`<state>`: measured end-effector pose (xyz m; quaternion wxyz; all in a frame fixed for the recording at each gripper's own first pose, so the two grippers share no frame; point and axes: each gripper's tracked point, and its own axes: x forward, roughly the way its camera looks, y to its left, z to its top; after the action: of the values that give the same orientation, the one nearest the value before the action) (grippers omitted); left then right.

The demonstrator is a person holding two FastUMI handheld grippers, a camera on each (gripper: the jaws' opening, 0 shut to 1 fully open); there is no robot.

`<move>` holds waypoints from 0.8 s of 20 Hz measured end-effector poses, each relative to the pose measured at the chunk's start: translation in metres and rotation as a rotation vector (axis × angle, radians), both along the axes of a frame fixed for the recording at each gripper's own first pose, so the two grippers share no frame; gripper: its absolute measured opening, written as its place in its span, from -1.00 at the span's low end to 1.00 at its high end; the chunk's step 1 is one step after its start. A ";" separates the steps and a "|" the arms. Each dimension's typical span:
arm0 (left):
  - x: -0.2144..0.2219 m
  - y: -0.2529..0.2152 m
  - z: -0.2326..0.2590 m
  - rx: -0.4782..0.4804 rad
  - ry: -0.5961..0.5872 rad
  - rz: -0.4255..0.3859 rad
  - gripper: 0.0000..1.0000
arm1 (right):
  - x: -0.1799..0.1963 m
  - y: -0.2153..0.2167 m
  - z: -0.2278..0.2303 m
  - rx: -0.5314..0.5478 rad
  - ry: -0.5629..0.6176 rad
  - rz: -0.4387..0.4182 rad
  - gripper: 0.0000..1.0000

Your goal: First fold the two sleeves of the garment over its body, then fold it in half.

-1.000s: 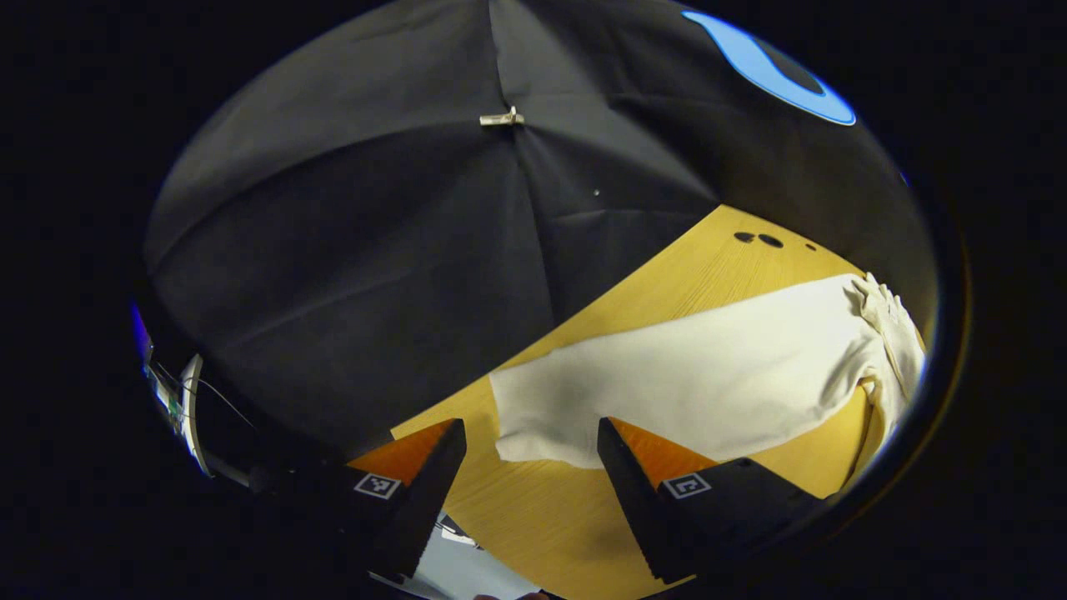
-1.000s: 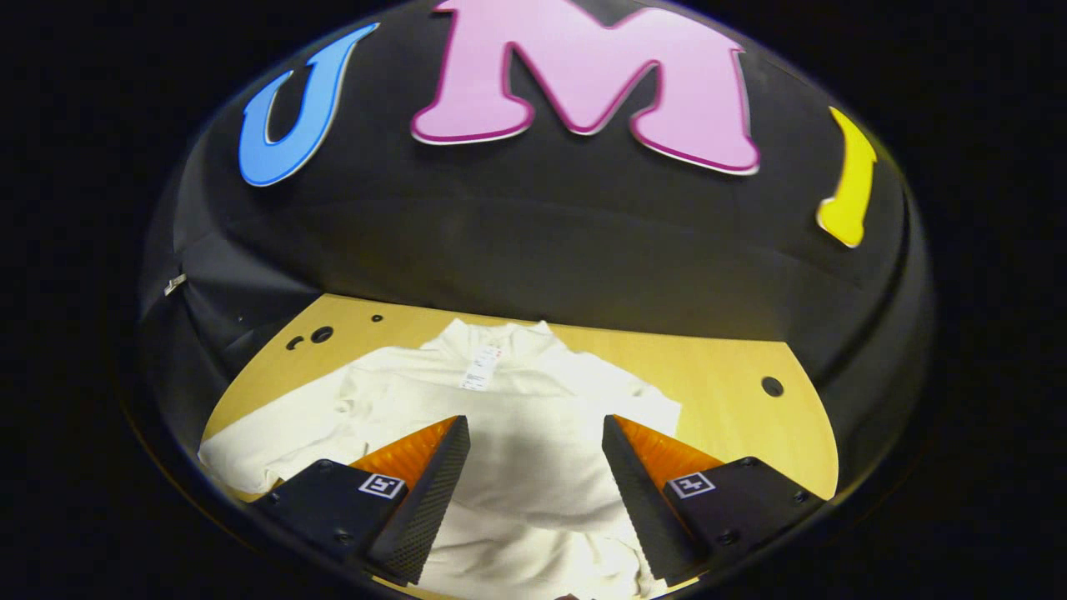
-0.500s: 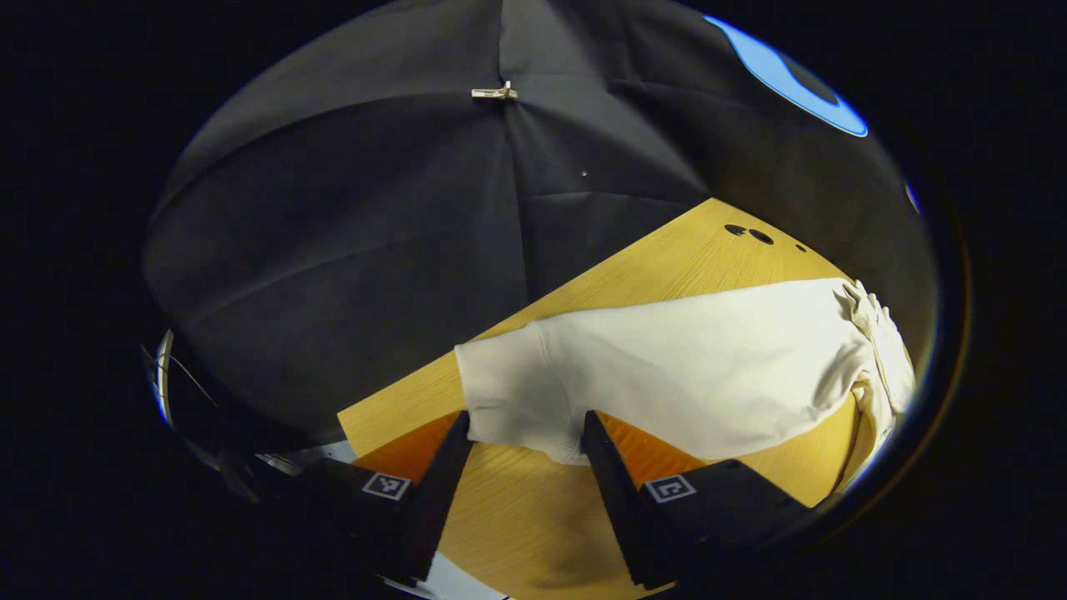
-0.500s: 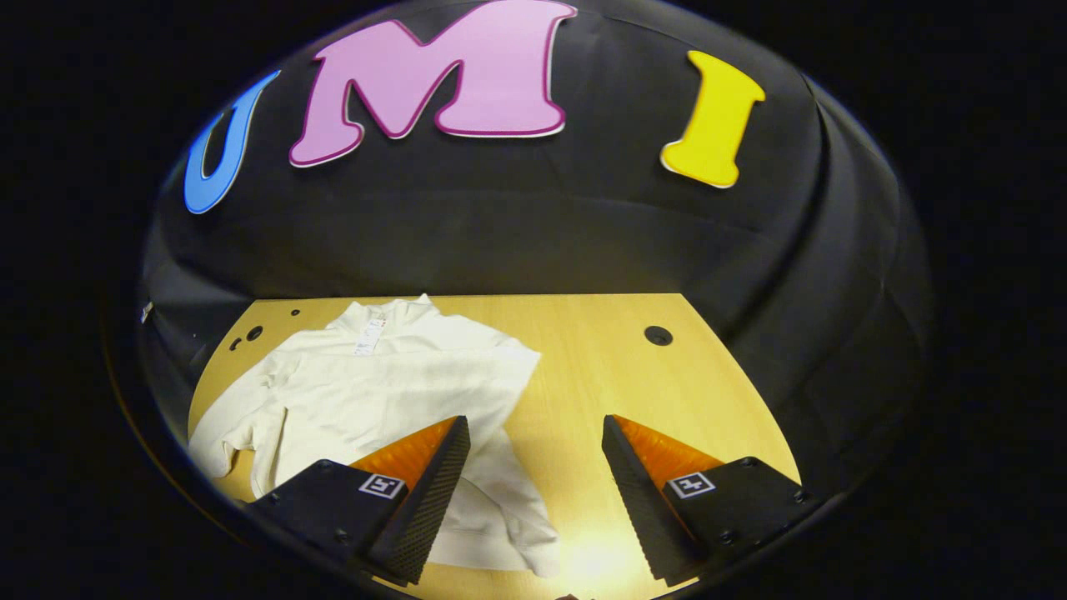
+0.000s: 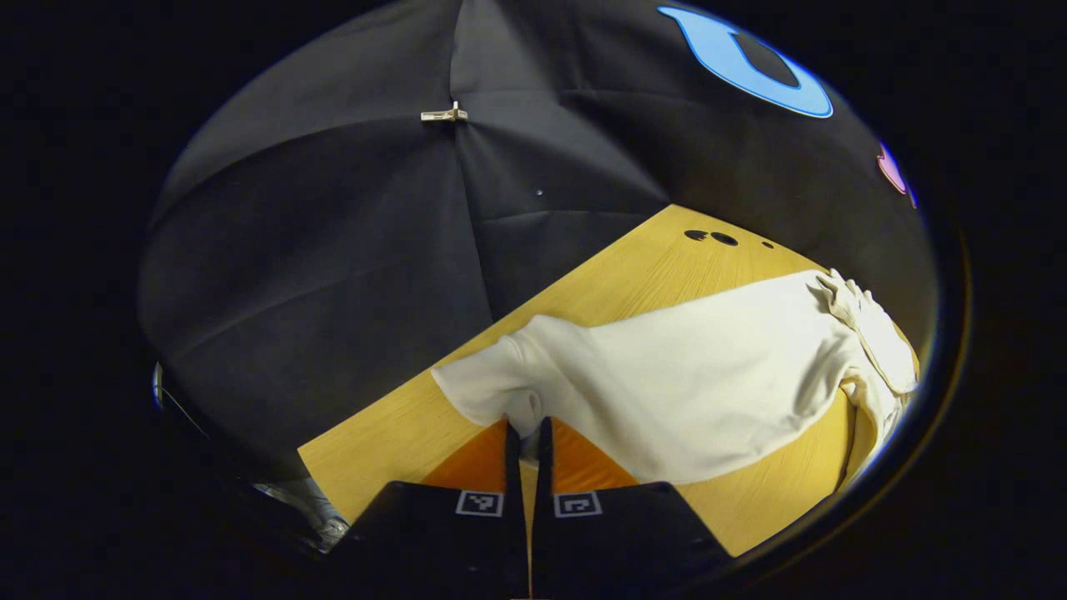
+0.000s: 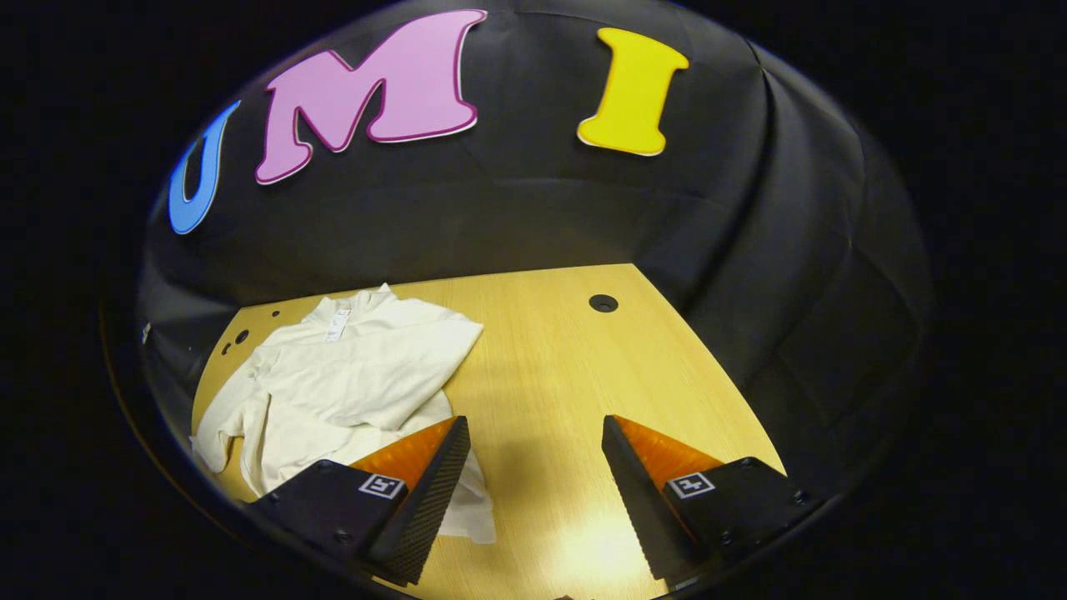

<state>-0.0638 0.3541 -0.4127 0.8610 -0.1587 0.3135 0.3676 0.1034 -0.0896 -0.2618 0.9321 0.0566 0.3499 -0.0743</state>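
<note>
**Left gripper clamps the cuff, right gripper waits open**

The cream garment (image 6: 350, 375) lies on the wooden table (image 6: 567, 375), its collar toward the booth's black wall and its label showing at the neck. In the right gripper view the side of the garment nearer the bare wood is folded over its body, giving a straight slanted edge there, while the lower part is rumpled and bunched. On the far side of the garment from that edge, a sleeve runs out toward the table's rim.

That sleeve (image 5: 683, 375) stretches across the left gripper view, from the bunched shoulder seam out to the cuff. And the cuff is right at the fingers: the left gripper (image 5: 525, 433) has its two fingers pressed nearly together with a pinch of the cuff's cloth squeezed between them. The cloth puckers just above the tips.

The right gripper (image 6: 533, 442) is spread wide with nothing between its fingers. It sits just beside the garment's lower hem, one finger overlapping the rumpled cloth in the picture, the other over bare wood. Whether that finger touches the cloth cannot be told.

Around the garment: a round dark hole (image 6: 602, 302) in the table well apart from the collar, on the bare side, and a small cluster of dark holes (image 5: 711, 237) beyond the sleeve near the wall. A pale clip (image 5: 443, 115) pins the wall cloth high above the cuff.
</note>
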 end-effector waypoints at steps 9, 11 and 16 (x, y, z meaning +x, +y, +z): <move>0.083 0.015 0.075 0.123 -0.061 -0.112 -0.87 | -0.020 -0.050 -0.001 0.000 -0.001 -0.085 0.95; 0.121 0.013 0.103 0.164 -0.097 -0.176 -0.87 | -0.024 -0.057 -0.001 -0.001 -0.006 -0.100 0.95; 0.208 -0.019 0.171 0.224 -0.199 -0.293 -0.87 | -0.031 -0.057 -0.010 -0.007 0.003 -0.097 0.95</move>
<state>0.1446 0.3352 -0.2413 0.9442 -0.0501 0.2039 0.2538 0.0725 -0.1469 -0.2722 0.9271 0.0700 0.3479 -0.1206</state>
